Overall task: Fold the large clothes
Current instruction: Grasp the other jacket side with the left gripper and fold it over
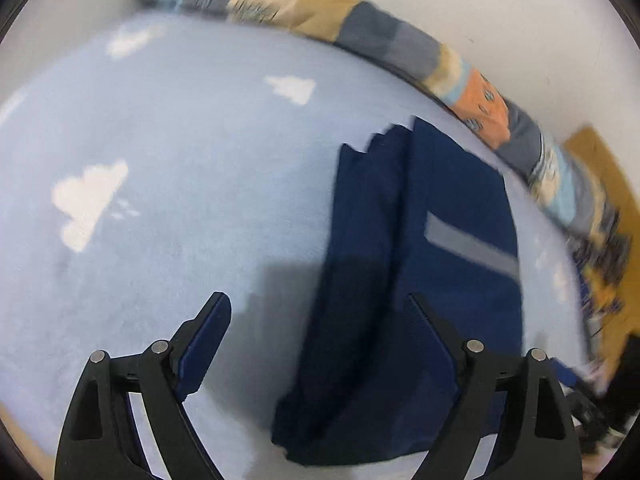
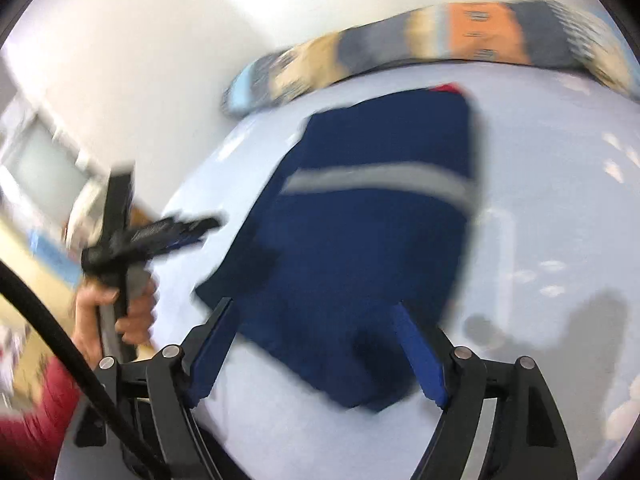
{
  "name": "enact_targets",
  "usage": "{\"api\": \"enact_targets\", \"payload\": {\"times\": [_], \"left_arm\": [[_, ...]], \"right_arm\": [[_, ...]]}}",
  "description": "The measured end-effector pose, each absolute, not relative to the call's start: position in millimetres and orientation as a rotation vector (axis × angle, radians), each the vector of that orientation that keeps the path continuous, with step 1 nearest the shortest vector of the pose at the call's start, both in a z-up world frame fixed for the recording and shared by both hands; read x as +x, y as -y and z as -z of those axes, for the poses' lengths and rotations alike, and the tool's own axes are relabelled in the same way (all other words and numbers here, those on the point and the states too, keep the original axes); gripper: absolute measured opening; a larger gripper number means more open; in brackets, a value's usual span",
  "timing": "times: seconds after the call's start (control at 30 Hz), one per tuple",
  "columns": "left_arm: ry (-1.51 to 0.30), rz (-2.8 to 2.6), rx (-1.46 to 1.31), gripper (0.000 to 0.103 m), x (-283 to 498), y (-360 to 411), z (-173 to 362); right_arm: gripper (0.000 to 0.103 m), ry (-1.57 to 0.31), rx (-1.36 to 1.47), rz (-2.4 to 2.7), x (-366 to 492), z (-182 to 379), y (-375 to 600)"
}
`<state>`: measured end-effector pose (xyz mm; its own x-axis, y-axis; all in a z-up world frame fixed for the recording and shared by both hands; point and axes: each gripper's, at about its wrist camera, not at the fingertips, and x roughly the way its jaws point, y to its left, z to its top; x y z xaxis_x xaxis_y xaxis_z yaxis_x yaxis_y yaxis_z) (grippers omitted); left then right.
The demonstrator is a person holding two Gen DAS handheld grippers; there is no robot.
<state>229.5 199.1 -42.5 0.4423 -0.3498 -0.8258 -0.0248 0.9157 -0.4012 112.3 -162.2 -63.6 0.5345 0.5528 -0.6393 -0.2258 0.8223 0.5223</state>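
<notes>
Right tool (image 2: pixel 316 312) wide, navy garment (image 2: pixel 368 248) folded, grey stripe, blurred

Motion-blurred patterned blanket (image 1: pixel 384 36) and left hand-held gripper (image 2: pixel 160 232); navy garment's (image 2: pixel 360 248) edges smeared.

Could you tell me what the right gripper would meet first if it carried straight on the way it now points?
Most likely the folded navy garment: the open right gripper points down at it, nothing between. Blur leaves the depth unclear.
</notes>
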Motion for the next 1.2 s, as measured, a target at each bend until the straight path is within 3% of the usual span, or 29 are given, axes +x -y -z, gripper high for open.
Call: {"api": "enact_targets", "payload": {"times": [0.27,0.43,0.9,1.0,1.03,1.1,1.13,1.17,1.2], "left_arm": [[-1.255,0.367,-0.69,0.088,283.0,-228.4,106.1],[-1.262,0.494,-0.74,0.089,307.3,-216.9,113.0],[-1.312,0.683,-0.512,0.089,315.0,-122.7,109.7],[-1.305,0.652,-0.538,0.077,312.6,-128.9,110.5],[-1.294,0.649,-0.532,0.068,311.1,-130.4,109.8],[-1.287,0.633,-0.516,0.061,308.0,-130.1,108.8],[-1.275,0.625,-0.497,0.057,308.4,-126.5,105.7],[-1.266,0.618,-0.469,0.055,305.8,-121.6,101.7],[-1.26,0.606,-0.431,0.05,303.7,-116.5,96.9]], "right_arm": [[0.084,-0.969,0.712,-0.484,152.9,104.8,208.4],[0.084,-0.987,0.703,-0.481,147.2,108.6,211.3],[0.086,-1.038,0.706,-0.427,192.2,139.3,216.4],[0.089,-1.02,0.76,-0.475,209.7,146.9,209.5],[0.089,-1.026,0.742,-0.513,215.3,147.1,201.3],[0.088,-1.042,0.616,-0.526,221.3,142.4,179.6],[0.085,-1.046,0.566,-0.526,223.0,140.7,172.3],[0.071,-1.05,0.518,-0.504,223.2,138.3,168.1],[0.065,-1.056,0.498,-0.469,222.2,134.4,168.2]]}}
